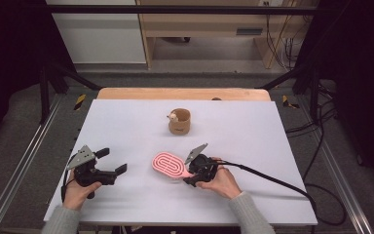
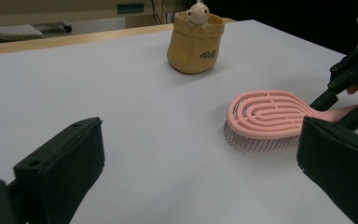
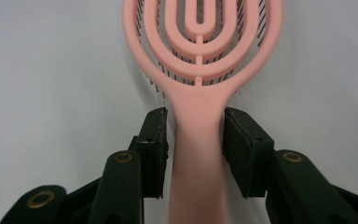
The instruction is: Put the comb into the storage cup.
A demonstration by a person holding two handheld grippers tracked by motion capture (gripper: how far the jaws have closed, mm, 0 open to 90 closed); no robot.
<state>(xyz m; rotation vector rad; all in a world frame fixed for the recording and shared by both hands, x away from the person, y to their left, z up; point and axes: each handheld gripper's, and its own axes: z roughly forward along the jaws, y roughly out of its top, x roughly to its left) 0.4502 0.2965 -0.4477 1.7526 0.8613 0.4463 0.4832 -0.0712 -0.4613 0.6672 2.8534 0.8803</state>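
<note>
— What was that pink thing in the middle of the tabletop [image 1: 126,126]?

— A pink hairbrush [image 1: 168,165], lying bristles down, its head toward ten o'clock and its handle [image 3: 198,154] running back toward four o'clock into the right hand-held gripper [image 1: 193,176]. It looked like light, stiff plastic, an open looped frame with thin bristles underneath. I judged the smooth handle a bit slippery, and the bristles the only part likely to bend.

— So where would you have taken it?

— By the handle, just behind the neck, which was where the jaws stood. They sat narrow on either side of it, with a thin gap at each pad as far as I could see, so not yet pressing.

— And the other one?

— The left hand-held gripper [image 1: 111,165] stood at about nine o'clock from the brush, well apart, jaws wide and holding nothing.

— Anything to read?

— At twelve o'clock a tan pouch [image 2: 196,43] carried dark lettering, too small to make out, with a little pale figure [image 2: 198,12] peeking out.
</note>
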